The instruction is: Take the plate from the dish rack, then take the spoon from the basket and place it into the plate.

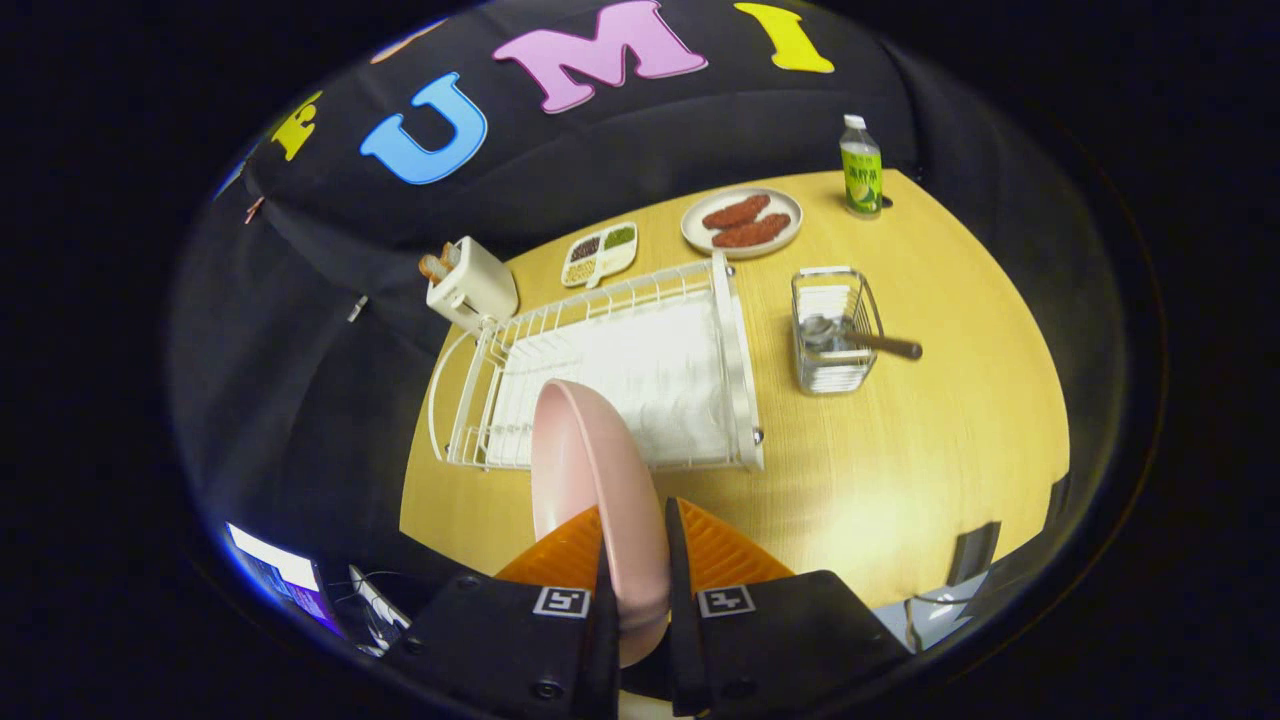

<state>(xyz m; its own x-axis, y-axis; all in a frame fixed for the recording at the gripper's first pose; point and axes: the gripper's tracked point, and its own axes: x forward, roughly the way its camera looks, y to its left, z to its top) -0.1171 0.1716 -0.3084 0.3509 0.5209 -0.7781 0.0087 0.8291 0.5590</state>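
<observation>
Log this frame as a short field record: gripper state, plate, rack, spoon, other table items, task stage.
gripper: gripper jaws shut on the pink plate, held on edge
plate position: lifted in front of the white dish rack
rack: holds no dishes, white mat inside
spoon: spoon lies in the wire basket, handle poking out, beside the rack
other items: toaster, divided snack tray, plate of sausages, bottle
surface: wooden table
task stage: plate taken, spoon not yet picked

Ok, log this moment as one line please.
gripper: shut on pink plate, held on edge | dish rack: beyond jaws | spoon: in wire basket | phase: plate out, spoon not yet taken
</observation>
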